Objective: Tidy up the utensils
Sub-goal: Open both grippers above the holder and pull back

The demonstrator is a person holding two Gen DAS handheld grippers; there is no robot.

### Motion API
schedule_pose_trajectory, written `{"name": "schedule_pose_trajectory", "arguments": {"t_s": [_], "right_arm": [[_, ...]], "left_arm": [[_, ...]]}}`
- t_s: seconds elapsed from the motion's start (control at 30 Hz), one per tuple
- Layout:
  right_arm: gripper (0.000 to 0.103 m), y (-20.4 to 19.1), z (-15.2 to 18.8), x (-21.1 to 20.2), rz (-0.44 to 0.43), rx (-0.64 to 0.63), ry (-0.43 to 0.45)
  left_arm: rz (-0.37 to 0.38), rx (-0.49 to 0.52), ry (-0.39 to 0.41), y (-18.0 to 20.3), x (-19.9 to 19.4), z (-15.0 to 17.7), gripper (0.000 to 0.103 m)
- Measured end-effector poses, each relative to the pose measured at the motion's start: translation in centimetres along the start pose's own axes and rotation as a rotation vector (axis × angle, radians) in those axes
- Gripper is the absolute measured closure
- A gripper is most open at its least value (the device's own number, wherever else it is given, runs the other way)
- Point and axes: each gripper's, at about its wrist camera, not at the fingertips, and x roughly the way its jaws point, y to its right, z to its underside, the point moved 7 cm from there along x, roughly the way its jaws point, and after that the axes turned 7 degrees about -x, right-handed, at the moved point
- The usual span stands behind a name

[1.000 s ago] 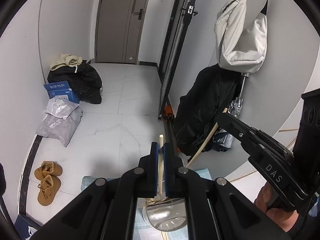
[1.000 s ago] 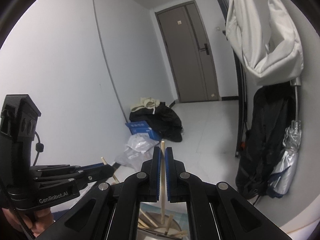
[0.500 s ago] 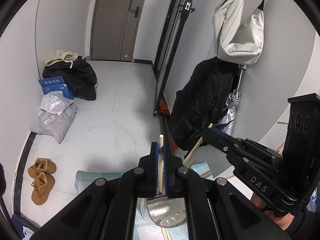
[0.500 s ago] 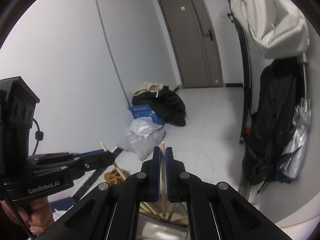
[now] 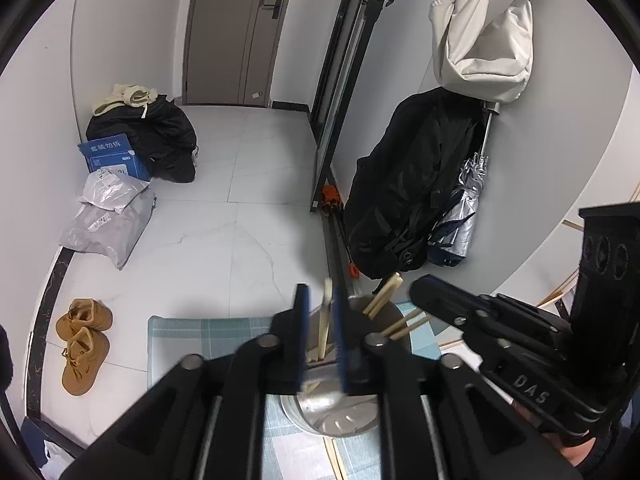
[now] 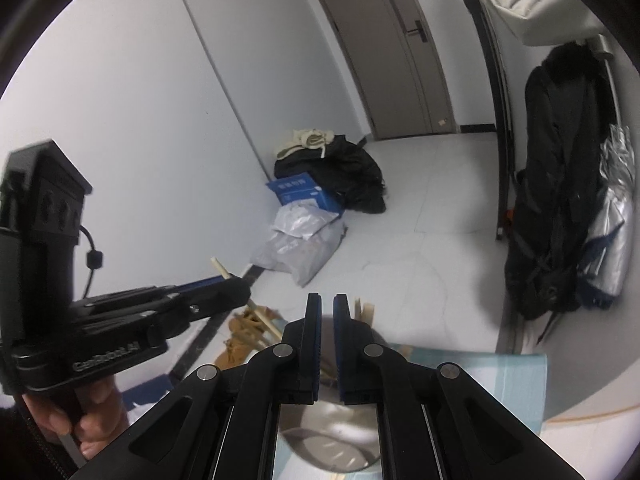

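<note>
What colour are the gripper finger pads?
Blue pads, clearest in the right wrist view.

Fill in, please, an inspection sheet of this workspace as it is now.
Surface: checked cloth under the work.
Job's things: metal holder on the cloth; chopsticks leaning inside it.
Clutter: brown shoes, grey parcels and blue box on the floor.
Grippers: left gripper jaws apart, one chopstick between them; right gripper jaws slightly apart, nothing between.
Cables: short black cord on the left gripper's body.
Surroundings: door, hanging white bag, black coat, folded umbrella.
</note>
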Motion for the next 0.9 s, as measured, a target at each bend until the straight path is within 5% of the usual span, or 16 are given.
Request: {"name": "schedule_pose_trajectory", "arguments": {"t_s": [0.13, 0.23, 0.37, 0.9], "right_arm": [[0.087, -0.2, 0.4, -2.1, 0.010, -0.004, 0.034], [0.066, -0.2, 0.9, -4.0, 0.029, 0.007, 0.061], [0.061, -0.5, 1.6, -5.8, 0.048, 0.015, 0.076], [0.040, -3.1, 6.9, -11.2, 0.099, -0.013, 0.133]], "left_arm": [[-0.006, -0.009, 0.038, 0.0, -1.4, 0.3, 0.057], [-0.014, -0.011, 0.055, 0.2, -2.2, 0.7, 0.050], [-0.030, -0.011, 0.083, 0.4, -3.5, 1.5, 0.036], [-0.083, -0.031, 0.167, 1.2, -7.6, 6.7, 0.025]]}}
